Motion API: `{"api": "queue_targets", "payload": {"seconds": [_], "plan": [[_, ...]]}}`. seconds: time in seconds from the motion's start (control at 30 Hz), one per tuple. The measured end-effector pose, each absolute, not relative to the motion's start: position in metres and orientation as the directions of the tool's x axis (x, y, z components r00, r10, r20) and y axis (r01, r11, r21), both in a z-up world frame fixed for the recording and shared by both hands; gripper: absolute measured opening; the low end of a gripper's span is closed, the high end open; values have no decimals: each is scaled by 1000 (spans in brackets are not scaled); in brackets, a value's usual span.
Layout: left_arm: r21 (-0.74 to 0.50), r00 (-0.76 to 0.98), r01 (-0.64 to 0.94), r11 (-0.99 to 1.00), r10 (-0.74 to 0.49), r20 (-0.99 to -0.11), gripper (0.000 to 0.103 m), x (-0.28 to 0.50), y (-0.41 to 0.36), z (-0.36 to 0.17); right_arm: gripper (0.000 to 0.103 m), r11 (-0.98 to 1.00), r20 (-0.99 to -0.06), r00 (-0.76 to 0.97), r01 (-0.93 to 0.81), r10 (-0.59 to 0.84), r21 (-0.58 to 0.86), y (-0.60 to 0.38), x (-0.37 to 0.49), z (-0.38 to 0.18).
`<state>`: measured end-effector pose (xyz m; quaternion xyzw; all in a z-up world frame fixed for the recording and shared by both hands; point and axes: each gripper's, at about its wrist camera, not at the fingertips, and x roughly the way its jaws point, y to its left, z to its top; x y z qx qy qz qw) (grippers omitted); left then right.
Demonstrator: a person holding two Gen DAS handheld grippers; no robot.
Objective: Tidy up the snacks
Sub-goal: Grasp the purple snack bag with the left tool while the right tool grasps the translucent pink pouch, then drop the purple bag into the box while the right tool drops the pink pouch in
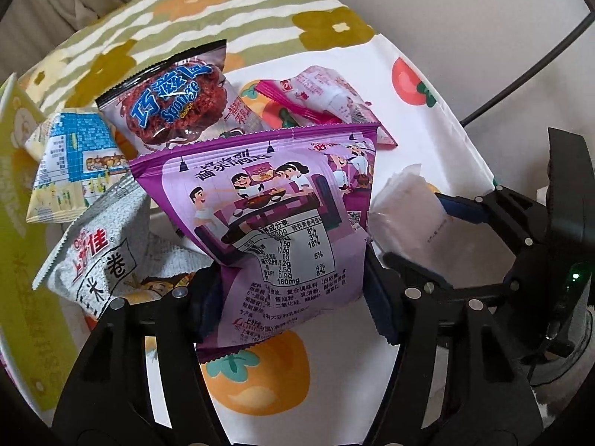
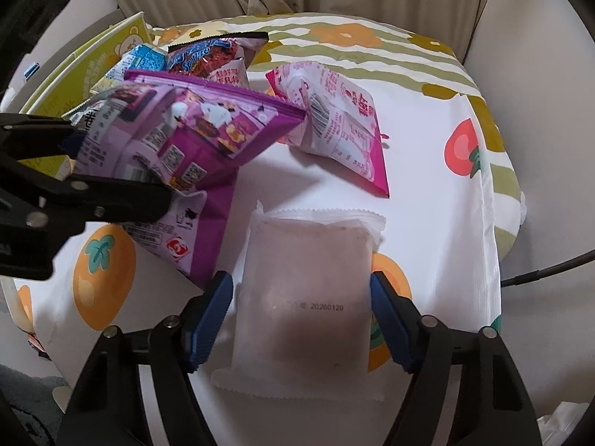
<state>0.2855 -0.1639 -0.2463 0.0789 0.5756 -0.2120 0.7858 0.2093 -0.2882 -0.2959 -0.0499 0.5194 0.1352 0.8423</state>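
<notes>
- Step in hand, as I judge it: both grippers are picking up a snack at once. The left gripper (image 1: 293, 297) has its jaws clamped on the lower part of the purple bag (image 1: 275, 200), which is tilted up off the table (image 2: 427, 200).
- The right gripper (image 2: 301, 319) has its jaws set against both sides of the clear packet (image 2: 308, 290), which lies flat on the table near the front edge. The pads look to be touching its sides, so I read it as gripped.
- Next move likely calls for lifting each pack clear and carrying it to the green box (image 2: 74, 70) at the left, without one arm crossing the other.
- Around: a pink bag (image 2: 334, 119) lies apart on the cloth; a brown-cookie bag (image 1: 174, 104), a blue-and-white pack (image 1: 70, 171) and a grey bag (image 1: 108, 245) pile up by the box.
- In the way: that pile sits between the purple bag and the box, and the purple bag overhangs the grey one, so it could drag it.
</notes>
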Motion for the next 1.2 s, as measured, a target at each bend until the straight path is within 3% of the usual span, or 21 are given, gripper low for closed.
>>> {"api": "queue_targets", "payload": {"seconds": [0.07,0.33,0.67,0.93,1.2], "plan": [[-119,254,422,899,-243,-936,61,282,-163,-243,61,959,-891,423,-278,165,46,-289,209,-295],[-103,310,408,907,-243,-919,61,266,-159,-220,58,967,-883,433,-240,182,82,-294,200,-284],[-100,431,358,928,-259,-865,61,230,-140,-157,58,964,-830,522,-256,198,70,-298,174,-217],[-61,570,226,972,-183,-801,62,205,-84,-95,58,942,-763,588,-327,269,81,-280,169,-154],[-55,653,67,996,-85,-752,62,205,10,-66,58,909,-696,626,-407,351,92,-219,174,-109]]}}
